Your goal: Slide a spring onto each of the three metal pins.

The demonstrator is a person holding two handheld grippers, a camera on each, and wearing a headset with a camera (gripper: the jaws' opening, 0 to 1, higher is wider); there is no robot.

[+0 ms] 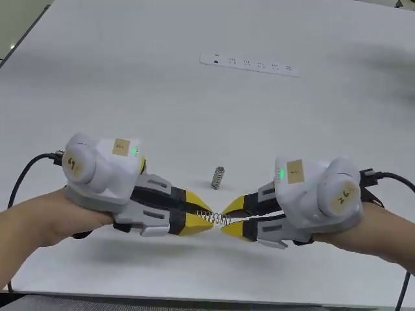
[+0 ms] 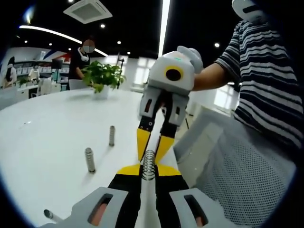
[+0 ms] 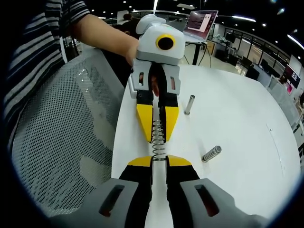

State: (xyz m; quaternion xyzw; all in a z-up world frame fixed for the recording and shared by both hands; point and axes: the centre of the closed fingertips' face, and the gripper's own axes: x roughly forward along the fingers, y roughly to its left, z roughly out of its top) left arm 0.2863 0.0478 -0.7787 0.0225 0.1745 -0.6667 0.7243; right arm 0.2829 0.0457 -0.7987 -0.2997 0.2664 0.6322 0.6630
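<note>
So a spring (image 1: 217,219) is being pinched at both ends, left tongs (image 1: 200,217) and right tongs (image 1: 232,223) each closed narrow on it, just above the surface (image 1: 194,116). A spring-wrapped pin (image 1: 218,177) is being seen standing behind.

A white power strip (image 1: 249,65) lies flat on the far part of the white table (image 1: 130,84), its row of sockets facing up. In the left gripper view a leafy potted plant (image 2: 102,76) stands at the table's end; a person in a dark top (image 2: 80,59) stands behind it; a square ceiling vent (image 2: 89,9) hangs above. A white mesh chair (image 3: 61,142) sits just beside the table edge, next to a striped shirt (image 3: 42,33); an open laptop (image 3: 202,21) with a lit screen stands on a desk beyond.
</note>
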